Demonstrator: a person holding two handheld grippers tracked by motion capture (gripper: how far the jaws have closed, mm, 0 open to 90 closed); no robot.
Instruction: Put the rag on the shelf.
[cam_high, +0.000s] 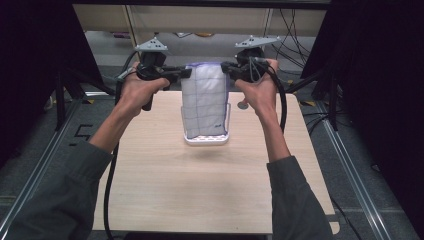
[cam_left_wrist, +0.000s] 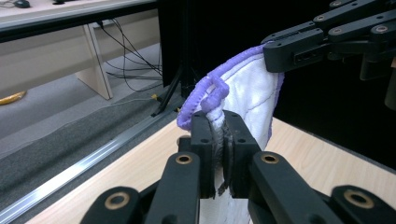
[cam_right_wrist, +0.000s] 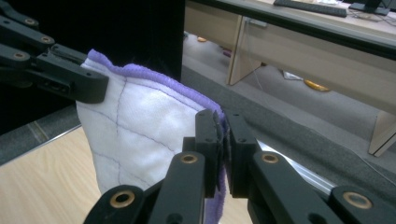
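Two arms in grey sleeves are reaching forward over the wooden table (cam_high: 165, 195). The left hand (cam_high: 136, 90) is wrapping around its handle on the left, with the elbow low and the wrist lifted. The right hand (cam_high: 257, 90) is doing the same on the right. Both hands are sitting at about the same height, over the far part of the table, and a black cable is hanging down from each one.

The left gripper (cam_high: 186, 72) is pointing right, toward the middle. The right gripper (cam_high: 225, 66) is pointing left, toward the middle. Between them a cloth (cam_high: 204, 100) is hanging straight down like a small flag. Its bottom edge is folding over just above the tabletop, near the far middle; whether it is touching the wood I cannot tell.

In the left gripper view, the left gripper (cam_left_wrist: 219, 128) is pinching one top corner of the cloth (cam_left_wrist: 254, 93) tight between its two black jaws. In the right gripper view, the right gripper (cam_right_wrist: 222, 128) is pinching the other top corner of the cloth (cam_right_wrist: 140, 135) the same way.

The cloth is soft and fluffy, white with thin purple lines making squares. A bumpy purple edge is running all around it, and a little purple loop (cam_left_wrist: 212, 88) is sticking up by the left corner. The jaws are hard, flat and black, with round brass-coloured pins.
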